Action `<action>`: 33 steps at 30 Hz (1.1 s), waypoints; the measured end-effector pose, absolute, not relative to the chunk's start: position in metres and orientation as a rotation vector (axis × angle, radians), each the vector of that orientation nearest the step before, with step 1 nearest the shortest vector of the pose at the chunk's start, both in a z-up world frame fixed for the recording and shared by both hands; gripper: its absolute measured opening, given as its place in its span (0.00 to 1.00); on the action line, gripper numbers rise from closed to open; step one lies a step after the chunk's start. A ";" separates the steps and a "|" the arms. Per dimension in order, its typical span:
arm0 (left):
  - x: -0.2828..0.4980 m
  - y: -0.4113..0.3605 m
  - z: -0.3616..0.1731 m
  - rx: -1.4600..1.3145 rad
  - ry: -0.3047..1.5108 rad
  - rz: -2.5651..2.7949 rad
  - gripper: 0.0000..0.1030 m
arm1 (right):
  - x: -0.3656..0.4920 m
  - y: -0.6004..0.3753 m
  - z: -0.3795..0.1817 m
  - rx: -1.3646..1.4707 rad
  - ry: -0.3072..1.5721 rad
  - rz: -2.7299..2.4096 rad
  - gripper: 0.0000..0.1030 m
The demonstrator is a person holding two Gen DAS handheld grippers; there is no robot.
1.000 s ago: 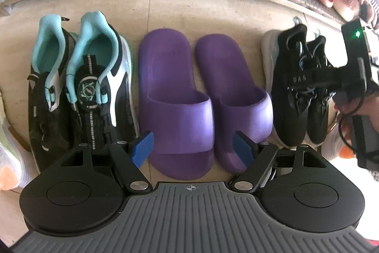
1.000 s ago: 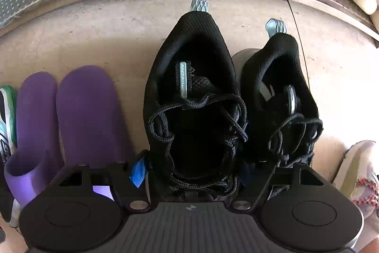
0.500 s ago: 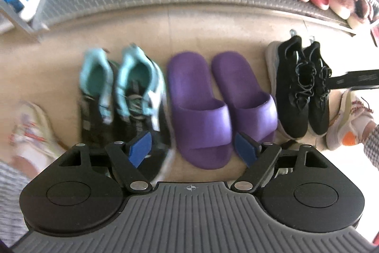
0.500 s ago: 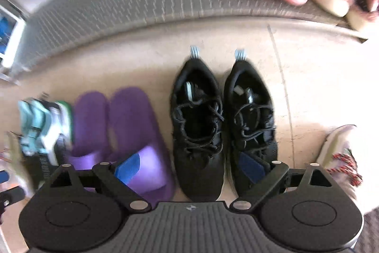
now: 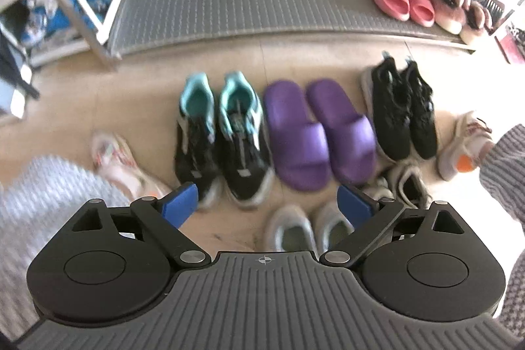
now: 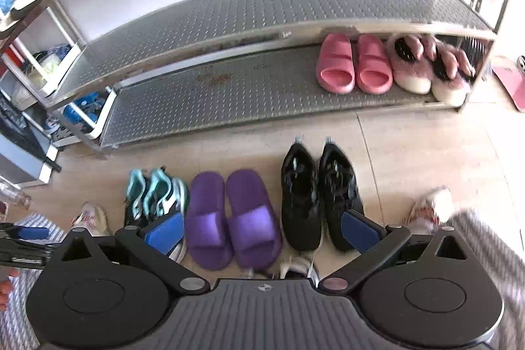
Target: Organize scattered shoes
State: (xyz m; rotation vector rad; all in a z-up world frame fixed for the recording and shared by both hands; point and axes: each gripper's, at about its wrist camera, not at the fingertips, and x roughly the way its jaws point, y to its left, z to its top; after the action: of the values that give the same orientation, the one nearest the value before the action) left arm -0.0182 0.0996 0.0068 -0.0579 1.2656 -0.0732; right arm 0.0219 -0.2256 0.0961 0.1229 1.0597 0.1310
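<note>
Three pairs stand in a row on the floor: teal-and-black sneakers (image 5: 223,133) (image 6: 154,195), purple slides (image 5: 315,133) (image 6: 229,215), and black lace-up sneakers (image 5: 400,110) (image 6: 318,192). A pair of grey-white shoes (image 5: 305,228) lies nearer, just past my left gripper (image 5: 267,204). My left gripper is open and empty, high above the floor. My right gripper (image 6: 262,230) is open and empty too, raised well back from the black sneakers.
A metal shoe rack (image 6: 262,81) stands behind the row, holding pink slides (image 6: 354,64) and fluffy pink slippers (image 6: 430,68) on its lower shelf. The person's feet in light sneakers (image 5: 462,146) (image 5: 121,163) flank the row. Another rack with blue items (image 6: 82,110) is at left.
Both grippers have pulled up and back from the shoes. The right gripper, first closely around a black sneaker, is now far from it. The grey-white pair has come into view.
</note>
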 end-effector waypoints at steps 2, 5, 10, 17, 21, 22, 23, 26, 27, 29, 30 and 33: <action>-0.031 0.094 -0.007 -0.109 1.290 -0.066 0.93 | 0.011 -0.224 0.084 0.130 1.084 0.097 0.99; -0.050 0.082 -0.028 -0.145 1.334 -0.049 0.93 | 0.000 -0.220 0.055 0.128 1.135 0.060 0.99; -0.065 0.057 -0.038 -0.024 1.371 -0.057 0.93 | -0.011 -0.214 0.032 0.077 1.201 0.078 0.99; -0.058 0.054 -0.048 0.005 1.392 -0.047 0.93 | -0.008 -0.215 0.026 0.103 1.209 0.129 0.99; -0.049 0.056 -0.053 0.019 1.401 -0.032 0.93 | -0.001 -0.220 0.023 0.146 1.220 0.130 0.99; -0.046 0.059 -0.054 0.013 1.402 -0.024 0.93 | 0.001 -0.221 0.021 0.144 1.228 0.119 0.99; -0.043 0.062 -0.055 0.003 1.405 -0.017 0.93 | 0.003 -0.221 0.020 0.140 1.238 0.110 0.99; -0.037 0.070 -0.055 -0.046 1.390 -0.001 0.93 | 0.005 -0.216 0.015 0.102 1.284 0.090 0.99; -0.036 0.073 -0.054 -0.065 1.379 0.008 0.93 | 0.004 -0.214 0.015 0.085 1.282 0.081 0.99; -0.034 0.078 -0.051 -0.094 1.362 0.023 0.92 | 0.001 -0.211 0.017 0.055 1.277 0.065 0.99; -0.033 0.078 -0.051 -0.099 1.358 0.025 0.92 | 0.000 -0.209 0.019 0.051 1.277 0.064 0.99; -0.031 0.077 -0.050 -0.071 1.361 0.029 0.92 | -0.006 -0.206 0.017 0.075 1.296 0.095 0.99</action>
State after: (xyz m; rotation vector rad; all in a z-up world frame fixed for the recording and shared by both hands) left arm -0.0310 0.0766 -0.0504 -0.0707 1.3606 0.0295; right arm -0.0056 -0.2056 0.0169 0.0748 1.2959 0.0952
